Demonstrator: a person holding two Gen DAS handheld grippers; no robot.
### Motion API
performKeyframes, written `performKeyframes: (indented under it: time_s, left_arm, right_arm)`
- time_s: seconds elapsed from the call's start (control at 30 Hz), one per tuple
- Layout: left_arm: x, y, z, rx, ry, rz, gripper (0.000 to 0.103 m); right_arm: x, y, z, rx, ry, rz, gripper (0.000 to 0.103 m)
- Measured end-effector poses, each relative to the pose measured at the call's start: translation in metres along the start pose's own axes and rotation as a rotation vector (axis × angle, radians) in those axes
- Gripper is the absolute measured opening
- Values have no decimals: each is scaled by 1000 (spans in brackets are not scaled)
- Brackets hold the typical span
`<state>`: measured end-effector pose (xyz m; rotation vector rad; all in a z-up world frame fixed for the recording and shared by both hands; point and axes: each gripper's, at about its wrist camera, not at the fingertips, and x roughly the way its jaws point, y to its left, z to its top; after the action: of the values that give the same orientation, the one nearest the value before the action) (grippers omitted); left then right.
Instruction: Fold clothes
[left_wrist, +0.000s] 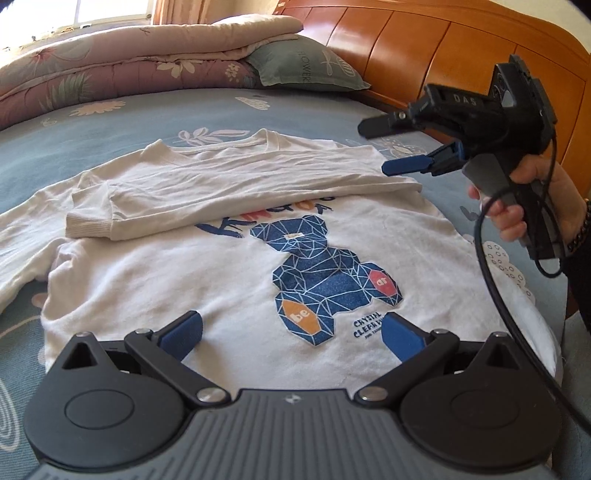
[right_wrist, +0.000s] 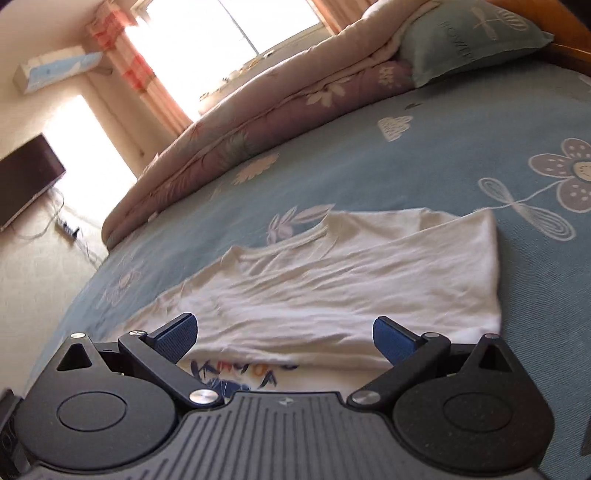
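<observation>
While the white sweatshirt (left_wrist: 229, 266) lies spread on the blue bedspread (left_wrist: 110, 122), print side up, one sleeve (left_wrist: 229, 192) is seen already laid across the chest just above the bear print (left_wrist: 325, 280), its ribbed cuff pointing away from the headboard (left_wrist: 443, 48). The other sleeve (left_wrist: 14, 254) is still stretched out flat on the bedspread, on the side of the bear print farthest from the headboard. The step in hand is therefore judged to be the folding-in of the sleeves, with one done and one left.

The left gripper (left_wrist: 291, 332) is held low over the hem below the bear print, its jaws spread wide and nothing caught between them. The right gripper (left_wrist: 384, 147) is raised in the air above the folded sleeve, on the headboard side of the bear print; its jaws are also parted and empty.

For the next move, the outstretched sleeve would likely have to be pinched near its cuff and carried across toward the bear print, so that it is laid over the first sleeve without the body being dragged.
</observation>
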<state>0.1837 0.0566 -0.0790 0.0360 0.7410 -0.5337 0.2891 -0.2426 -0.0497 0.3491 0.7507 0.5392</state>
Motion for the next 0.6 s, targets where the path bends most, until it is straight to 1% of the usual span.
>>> performKeyframes:
  time_s: [0.07,0.13,0.2,0.33,0.4,0.47,0.6]
  left_arm:
    - [-9,0,0,8,-3,28,102]
    - [-16,1,-1,3,-5,26,102]
    - [-20,2,-3,-4,4,31,102]
    - [-17,3,-7,-14,46,71,102]
    - [-12,6,-10,-34,63,81,102]
    - [-9,9,-13,-53,73,90,102]
    - [-12,12,-17,-92,26,75,102]
  right_arm:
    - [5,17,-8,-68,38,-14,103]
    - [4,33,-14,-130,63,-30,103]
    - [-3,47,-20,-187,55,-71,103]
    - [-23,68,-34,-278,21,-175,103]
    - [-30,69,-45,-265,18,-210,103]
    - [-28,65,-58,-245,66,-232,103]
    - [-3,60,-78,-323,171,-285,103]
